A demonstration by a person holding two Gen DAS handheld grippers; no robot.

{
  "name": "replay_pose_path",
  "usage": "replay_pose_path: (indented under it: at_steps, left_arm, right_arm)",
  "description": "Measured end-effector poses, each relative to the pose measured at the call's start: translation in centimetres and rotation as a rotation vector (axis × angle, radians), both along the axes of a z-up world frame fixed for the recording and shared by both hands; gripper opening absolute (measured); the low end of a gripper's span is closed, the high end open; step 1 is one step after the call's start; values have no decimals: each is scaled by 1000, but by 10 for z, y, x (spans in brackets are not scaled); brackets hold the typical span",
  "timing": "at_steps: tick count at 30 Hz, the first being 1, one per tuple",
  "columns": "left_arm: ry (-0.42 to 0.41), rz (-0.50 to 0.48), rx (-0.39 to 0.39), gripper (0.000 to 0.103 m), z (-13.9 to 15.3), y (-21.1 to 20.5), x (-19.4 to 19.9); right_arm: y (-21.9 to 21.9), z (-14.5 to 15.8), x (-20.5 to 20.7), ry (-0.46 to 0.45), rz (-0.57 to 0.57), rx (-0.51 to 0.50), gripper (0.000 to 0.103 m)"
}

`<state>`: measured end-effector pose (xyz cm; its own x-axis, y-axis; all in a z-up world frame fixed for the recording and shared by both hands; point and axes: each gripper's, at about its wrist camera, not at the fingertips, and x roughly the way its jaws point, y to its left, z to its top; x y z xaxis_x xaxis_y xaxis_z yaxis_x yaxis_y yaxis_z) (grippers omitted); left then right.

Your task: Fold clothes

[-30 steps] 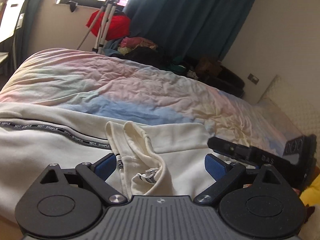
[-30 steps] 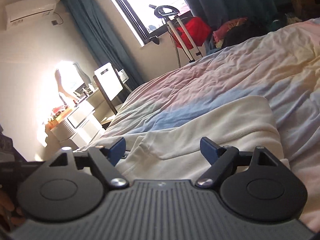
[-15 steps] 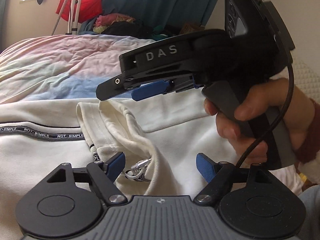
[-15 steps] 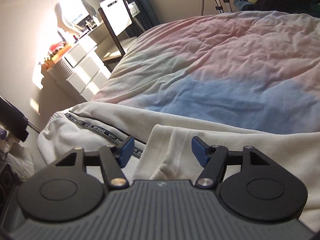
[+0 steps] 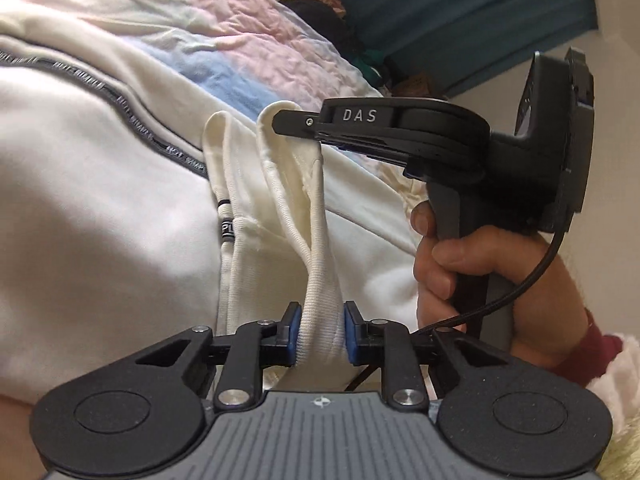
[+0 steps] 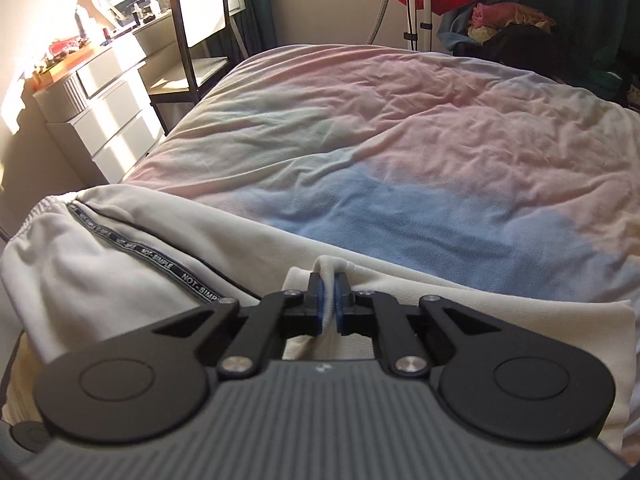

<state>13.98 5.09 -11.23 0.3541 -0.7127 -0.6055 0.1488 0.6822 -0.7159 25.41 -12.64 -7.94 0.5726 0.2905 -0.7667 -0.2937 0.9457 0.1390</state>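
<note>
A cream sweatshirt [image 5: 100, 208] with a black lettered tape stripe [image 6: 160, 258] lies on the bed. In the left wrist view its ribbed collar [image 5: 316, 264] runs up between my left gripper [image 5: 319, 334], whose jaws are closing with the blue pads pressed on the rib. The far end of the same collar is pinched by my right gripper [image 5: 294, 122], held in a person's hand [image 5: 452, 268]. In the right wrist view my right gripper [image 6: 329, 300] is shut on a thin fold of the cream collar [image 6: 326, 268].
A pastel pink, blue and yellow duvet [image 6: 400, 152] covers the bed. White drawers [image 6: 104, 120] and a chair [image 6: 200, 24] stand left of the bed. A clothes pile [image 6: 508, 24] and teal curtains [image 5: 460, 8] lie beyond the far edge.
Both grippers went from wide open to closed on the collar. The left gripper dropped and rolled; the right gripper swung in from the right over the far end of the collar.
</note>
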Motion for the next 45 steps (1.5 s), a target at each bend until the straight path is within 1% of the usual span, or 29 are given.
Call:
replay_pose_path:
  at_steps: [1,4,6,8,11,13,14,15,17,19,20,21,23,26,28,29,30,31,32,33,35,36,38,43,45]
  left_arm:
    - [20,6,10,23,-5,0,1]
    - [25,4,78,24,-13,-7,3]
    - [-21,-6,111,27,-9,-11,1]
    - [-64,-14,133,29,-2,-12,-1]
    - [-192,5,212,37,21,-14,-12]
    - [-286,6,269,42,39,-19,-25]
    - [-333,6,297,49,47,-22,-32]
    - [-374,15,323,53,55,-23,-38]
    - [-451,32,367,57,68,-26,-49]
    - [-545,61,400,60,80,-30,-62]
    - [-569,84,412,63,84,-32,-68]
    - [-587,109,424,64,87,-33,-73]
    - [-617,152,438,64,94,-34,-83]
    - [-643,204,441,64,105,-31,-99]
    - [-660,219,449,70,111,-31,-111]
    - [-666,219,456,81,112,-32,-115]
    - [-671,217,464,89,112,-34,-118]
    - [-677,215,481,90,110,-38,-124]
    - [-679,206,505,94,106,-43,-128]
    - [-680,195,530,99,102,-48,-132]
    - [-683,167,572,103,95,-58,-133]
    - [-685,152,586,103,92,-62,-133]
    - [-694,135,604,103,87,-69,-133]
    - [-746,147,620,103,79,-78,-137]
    - [-739,142,640,103,76,-80,-135]
  right_arm:
    - [3,-5,0,6,-1,-4,9]
    - [8,-34,3,24,-7,-37,9]
    - [7,-38,1,3,-16,-25,9]
    - [3,-31,-5,-17,-36,-10,10]
    - [-4,-17,-16,-55,-63,21,11]
    - [-13,-4,-26,-62,-70,59,11]
    - [-17,3,-32,-65,-74,78,11]
    - [-22,10,-37,-69,-79,96,12]
    - [-31,25,-53,-93,-105,126,13]
    - [-42,41,-72,-130,-142,144,13]
    - [-47,49,-84,-153,-159,141,14]
    - [-52,57,-95,-176,-174,137,14]
    - [-59,72,-122,-227,-192,124,14]
    - [-72,85,-159,-287,-208,106,14]
    - [-80,89,-182,-327,-211,84,14]
    - [-83,90,-194,-345,-209,73,18]
    - [-87,91,-205,-365,-206,64,46]
    - [-91,90,-217,-388,-201,74,65]
    - [-95,89,-227,-421,-206,85,96]
    - [-99,88,-236,-452,-211,94,100]
    - [-105,84,-244,-497,-212,70,100]
    - [-108,80,-244,-504,-216,58,100]
    - [-117,69,-240,-490,-253,59,100]
    - [-134,40,-243,-498,-333,105,100]
    - [-136,32,-244,-489,-344,106,100]
